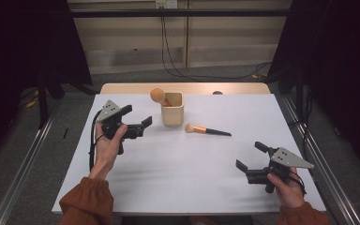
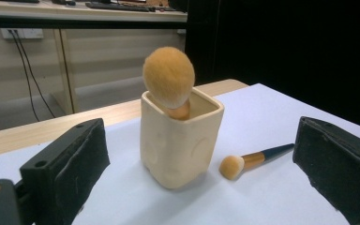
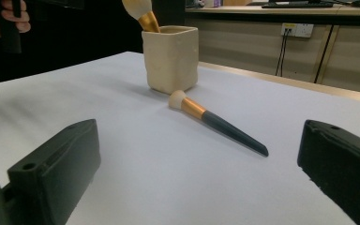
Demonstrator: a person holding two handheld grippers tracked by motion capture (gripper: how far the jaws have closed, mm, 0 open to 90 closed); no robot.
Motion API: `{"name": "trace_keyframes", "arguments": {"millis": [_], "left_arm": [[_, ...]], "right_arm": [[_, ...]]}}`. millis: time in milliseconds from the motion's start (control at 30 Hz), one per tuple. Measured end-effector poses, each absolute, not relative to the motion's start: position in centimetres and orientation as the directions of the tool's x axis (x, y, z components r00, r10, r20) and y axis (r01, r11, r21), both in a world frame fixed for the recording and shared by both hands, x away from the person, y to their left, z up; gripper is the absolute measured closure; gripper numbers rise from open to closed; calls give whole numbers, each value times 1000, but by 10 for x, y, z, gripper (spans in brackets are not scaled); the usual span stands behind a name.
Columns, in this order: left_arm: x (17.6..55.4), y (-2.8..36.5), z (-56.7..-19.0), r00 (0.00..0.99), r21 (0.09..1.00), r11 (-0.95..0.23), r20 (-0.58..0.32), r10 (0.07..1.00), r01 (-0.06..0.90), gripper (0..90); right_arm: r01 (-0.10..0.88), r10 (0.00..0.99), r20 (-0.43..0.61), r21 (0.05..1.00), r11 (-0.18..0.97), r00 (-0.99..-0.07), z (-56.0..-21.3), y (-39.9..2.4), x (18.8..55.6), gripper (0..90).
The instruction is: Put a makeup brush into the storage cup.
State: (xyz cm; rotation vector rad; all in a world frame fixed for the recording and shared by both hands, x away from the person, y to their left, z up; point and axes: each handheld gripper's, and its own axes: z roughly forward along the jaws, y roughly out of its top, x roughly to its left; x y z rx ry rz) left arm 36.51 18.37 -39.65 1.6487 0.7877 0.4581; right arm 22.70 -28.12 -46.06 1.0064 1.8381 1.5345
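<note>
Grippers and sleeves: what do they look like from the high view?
Both the left gripper and right gripper are black with two blocky padded jaws, each topped by a grey three-cornered plate. A black cable trails from the left one. The sleeves are rust orange.

Both grippers, L (image 1: 138, 117) & R (image 1: 249, 155), open, held apart.

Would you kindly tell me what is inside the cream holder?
A big brush stands in the holder, bristle head up. Its handle is hidden by the holder's walls.
</note>
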Motion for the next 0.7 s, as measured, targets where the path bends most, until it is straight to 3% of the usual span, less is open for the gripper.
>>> {"name": "trace_keyframes", "arguments": {"millis": [700], "left_arm": [[316, 215, -416, 657, 961, -128, -69, 750, 246, 31]], "right_arm": [[202, 830, 55, 977, 71, -555, -460, -284, 225, 0]]}}
